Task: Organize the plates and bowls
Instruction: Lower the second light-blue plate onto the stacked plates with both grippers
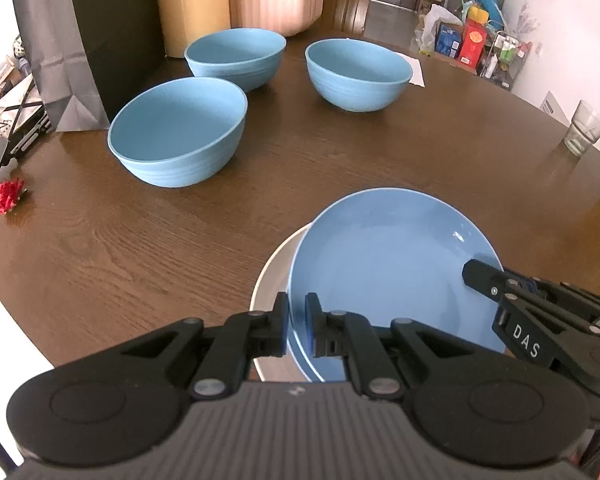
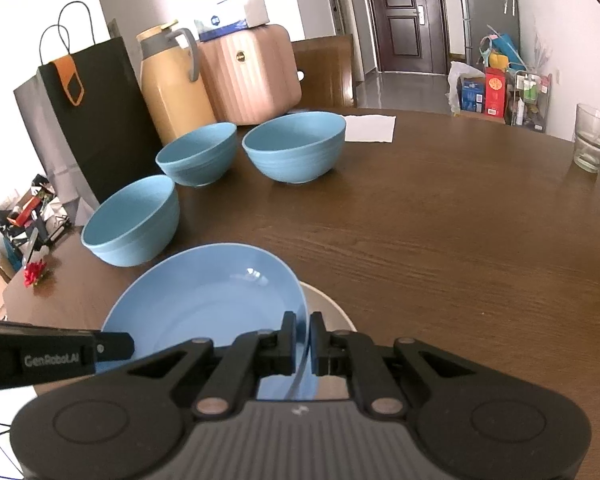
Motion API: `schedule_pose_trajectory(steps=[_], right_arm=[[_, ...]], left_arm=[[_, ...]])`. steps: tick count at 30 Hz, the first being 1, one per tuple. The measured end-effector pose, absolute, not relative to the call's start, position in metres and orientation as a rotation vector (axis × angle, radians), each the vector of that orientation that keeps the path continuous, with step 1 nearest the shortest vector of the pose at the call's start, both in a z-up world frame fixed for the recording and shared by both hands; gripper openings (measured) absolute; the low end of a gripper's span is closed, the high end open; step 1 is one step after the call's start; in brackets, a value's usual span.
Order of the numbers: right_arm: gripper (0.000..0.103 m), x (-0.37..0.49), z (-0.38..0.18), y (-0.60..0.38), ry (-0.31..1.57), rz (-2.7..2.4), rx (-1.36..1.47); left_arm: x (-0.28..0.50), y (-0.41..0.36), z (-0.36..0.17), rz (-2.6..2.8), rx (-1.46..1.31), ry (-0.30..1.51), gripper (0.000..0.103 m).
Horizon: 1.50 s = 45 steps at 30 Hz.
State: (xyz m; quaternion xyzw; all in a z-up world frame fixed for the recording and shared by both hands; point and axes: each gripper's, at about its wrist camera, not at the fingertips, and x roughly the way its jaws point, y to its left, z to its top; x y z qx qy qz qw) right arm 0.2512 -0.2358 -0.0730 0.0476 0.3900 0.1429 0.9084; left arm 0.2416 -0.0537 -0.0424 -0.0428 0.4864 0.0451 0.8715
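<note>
Blue plate (image 1: 384,264), pinched at opposite rims by my left jaws and right jaws, hides most of a white plate (image 1: 270,276) beneath; brown wooden bench (image 1: 340,152), hallway door far.

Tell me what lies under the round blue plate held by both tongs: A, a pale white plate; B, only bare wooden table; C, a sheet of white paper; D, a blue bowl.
A: a pale white plate shows beneath the round blue plate.

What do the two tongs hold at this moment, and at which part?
Both hold the blue plate by its rim: the left tongs pinch its left edge, the right tongs its right edge, above a white plate.
</note>
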Motion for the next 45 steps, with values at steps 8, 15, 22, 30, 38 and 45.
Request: schedule_pose_trajectory(steps=[8,15,22,30,38,45], right_arm=[[0.008,0.25,-0.084,-0.229,0.794,0.287,0.068],[0.008,0.247,-0.092,-0.221,0.766,0.274,0.026],[0.008,0.246,-0.096,-0.218,0.746,0.264,-0.018],[0.008,0.245,-0.102,-0.215,0.743,0.259,-0.052],[0.012,0.244,-0.104,-0.213,0.735,0.262,-0.069],[0.015,0.246,-0.108,-0.217,0.739,0.258,-0.054]], left_arm=[[0.238,-0.052,-0.053,0.066,-0.062,1.004,0.009],[0.239,-0.054,-0.065,0.053,-0.03,1.007,0.009],[0.241,-0.053,-0.071,0.044,-0.027,1.016,0.009],[0.243,-0.054,-0.078,0.037,-0.024,1.037,0.01],[0.241,-0.052,-0.08,0.031,-0.038,1.044,0.01],[0.242,-0.049,-0.084,0.025,-0.055,1.045,0.01]])
